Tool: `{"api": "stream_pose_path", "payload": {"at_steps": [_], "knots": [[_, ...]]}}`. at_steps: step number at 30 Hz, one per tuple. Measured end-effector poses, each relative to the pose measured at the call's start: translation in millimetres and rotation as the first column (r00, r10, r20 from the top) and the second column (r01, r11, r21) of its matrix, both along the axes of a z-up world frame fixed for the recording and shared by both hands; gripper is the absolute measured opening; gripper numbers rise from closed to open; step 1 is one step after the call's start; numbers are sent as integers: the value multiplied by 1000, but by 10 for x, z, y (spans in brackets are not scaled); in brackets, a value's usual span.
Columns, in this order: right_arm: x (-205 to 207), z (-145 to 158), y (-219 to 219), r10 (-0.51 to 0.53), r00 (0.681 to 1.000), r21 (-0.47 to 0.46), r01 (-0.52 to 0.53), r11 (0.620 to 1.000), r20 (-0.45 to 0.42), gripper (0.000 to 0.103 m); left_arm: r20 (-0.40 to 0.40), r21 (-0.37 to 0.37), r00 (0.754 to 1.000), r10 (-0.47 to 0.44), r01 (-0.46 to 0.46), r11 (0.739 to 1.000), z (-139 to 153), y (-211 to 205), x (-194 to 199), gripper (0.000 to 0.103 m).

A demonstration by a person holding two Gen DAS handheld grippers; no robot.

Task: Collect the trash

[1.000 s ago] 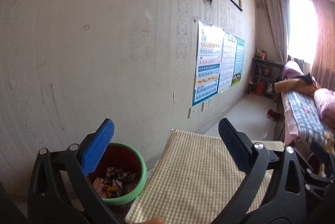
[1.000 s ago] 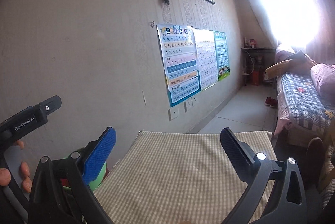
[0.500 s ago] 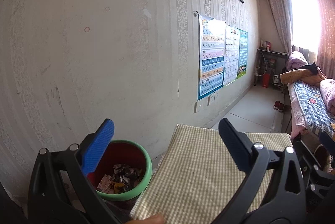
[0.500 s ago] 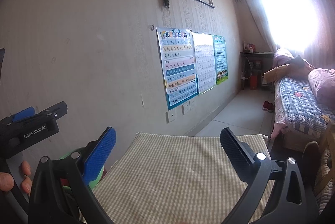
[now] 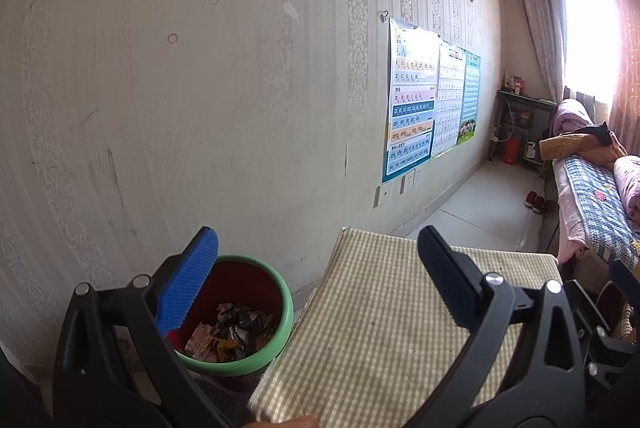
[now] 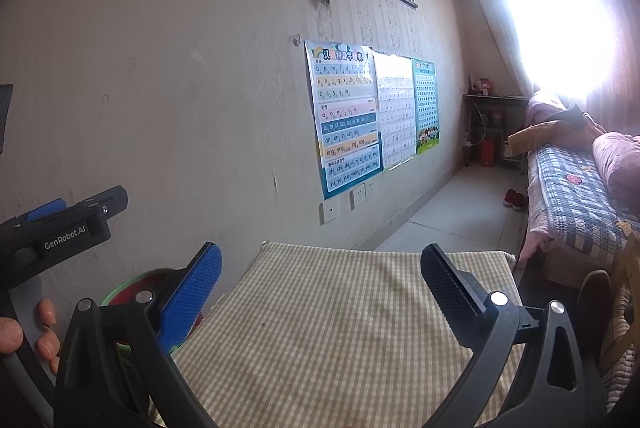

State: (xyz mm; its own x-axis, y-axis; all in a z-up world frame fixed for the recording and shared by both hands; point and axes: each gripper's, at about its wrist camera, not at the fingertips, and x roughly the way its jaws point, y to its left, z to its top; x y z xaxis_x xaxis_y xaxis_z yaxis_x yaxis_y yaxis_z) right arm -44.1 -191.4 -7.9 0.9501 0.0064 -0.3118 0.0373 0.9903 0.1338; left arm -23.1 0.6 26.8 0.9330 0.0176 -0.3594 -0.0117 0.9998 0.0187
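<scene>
Now | two grippers, left gripper [image 5: 316,260], right gripper [image 6: 320,272], jaws wide, empty | one bin [image 5: 240,312], maybe half-full

The left gripper's near finger [image 5: 188,284] covers part of the green-rimmed bin [image 5: 280,324], and the crumpled wrappers [image 5: 232,332] inside are too jumbled to identify. The checked tablecloth [image 6: 340,328] runs off the bottom edge in both views. The window [image 6: 560,27] is blown out (pure glare). Items on the far shelf [image 5: 520,115] are too small to name.

"GenRobot.AI" stands on the left tongs' body [image 6: 66,240]; the wall poster [image 6: 346,117] shows pinyin rows like "b p m".
</scene>
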Motion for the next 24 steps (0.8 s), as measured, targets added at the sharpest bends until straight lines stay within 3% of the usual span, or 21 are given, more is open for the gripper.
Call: {"api": "stream_pose_path", "payload": {"at_steps": [24], "knots": [[77, -76, 60, 7, 999, 0, -7, 1000, -41, 97, -42, 3, 999, 26, -26, 1000, -98, 57, 86, 98]]}}
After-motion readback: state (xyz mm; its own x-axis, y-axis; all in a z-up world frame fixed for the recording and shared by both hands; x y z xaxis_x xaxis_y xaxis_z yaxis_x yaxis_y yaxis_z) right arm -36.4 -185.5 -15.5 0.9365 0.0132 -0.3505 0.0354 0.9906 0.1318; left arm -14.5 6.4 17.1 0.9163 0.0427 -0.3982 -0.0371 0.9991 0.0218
